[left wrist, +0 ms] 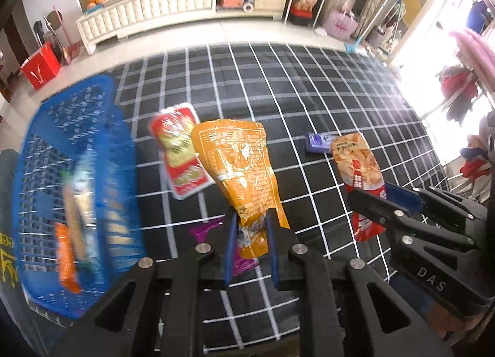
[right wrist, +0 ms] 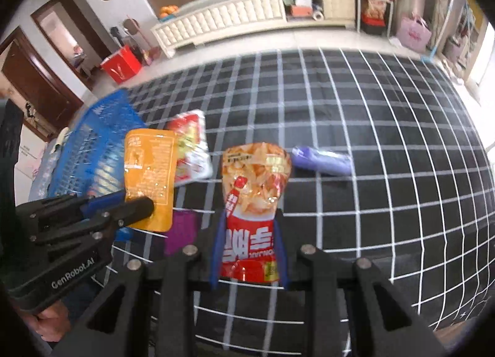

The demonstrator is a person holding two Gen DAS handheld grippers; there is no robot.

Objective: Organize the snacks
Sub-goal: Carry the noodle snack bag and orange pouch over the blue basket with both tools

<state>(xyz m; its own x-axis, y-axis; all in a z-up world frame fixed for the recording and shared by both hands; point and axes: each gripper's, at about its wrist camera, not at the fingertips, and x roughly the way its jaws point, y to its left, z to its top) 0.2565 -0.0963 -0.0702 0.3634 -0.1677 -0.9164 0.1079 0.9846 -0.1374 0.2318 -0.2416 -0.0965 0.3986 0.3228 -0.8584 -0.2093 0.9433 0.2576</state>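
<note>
My left gripper (left wrist: 251, 233) is shut on the lower end of an orange snack pouch (left wrist: 239, 168), held up above the checked cloth. My right gripper (right wrist: 249, 233) is shut on a red and orange chip bag (right wrist: 252, 199), also lifted. Each gripper shows in the other's view: the right gripper (left wrist: 385, 194) with its chip bag (left wrist: 359, 168), the left gripper (right wrist: 136, 202) with its orange pouch (right wrist: 148, 171). A blue plastic basket (left wrist: 46, 171) with several snacks inside stands at the left. A red and green packet (left wrist: 179, 149) lies beside the basket.
A purple packet (left wrist: 318, 142) lies on the black checked cloth (left wrist: 278, 84) further out, and a magenta wrapper (right wrist: 181, 231) lies below the held pouches. A hand (right wrist: 51, 323) holds the left gripper. Beyond the cloth are a white cabinet (left wrist: 173, 7) and a red bag (left wrist: 40, 67).
</note>
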